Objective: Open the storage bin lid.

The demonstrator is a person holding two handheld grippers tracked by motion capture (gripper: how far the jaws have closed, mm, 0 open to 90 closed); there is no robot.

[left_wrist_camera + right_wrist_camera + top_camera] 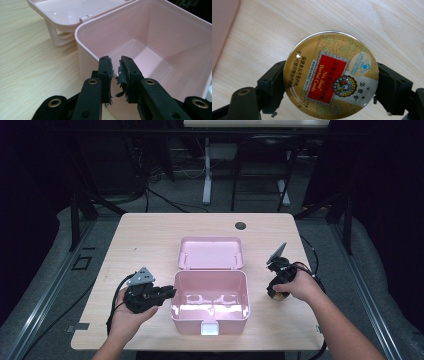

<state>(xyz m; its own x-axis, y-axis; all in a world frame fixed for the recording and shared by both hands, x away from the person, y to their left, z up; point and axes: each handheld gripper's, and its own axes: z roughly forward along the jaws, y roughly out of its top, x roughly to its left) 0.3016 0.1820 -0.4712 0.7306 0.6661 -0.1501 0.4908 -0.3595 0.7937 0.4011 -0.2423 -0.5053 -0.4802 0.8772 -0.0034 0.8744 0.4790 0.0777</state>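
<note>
Wooden table (150, 235) — right gripper's (329, 82) fingers clamped on candy tin (329, 75), left gripper's (117, 72) narrowly apart at pink box (160, 45).

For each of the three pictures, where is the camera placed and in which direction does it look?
High view: above the person's side, looking forward and down on the table; both forearms, the left gripper and right gripper show.
Left gripper view: on the left gripper, looking along its jaws, slightly apart, at the wall of the open pink box.
Right gripper view: on the right gripper, looking down at the round tin clamped in its jaws.
Shared: the box appears in the high and left gripper views.
</note>
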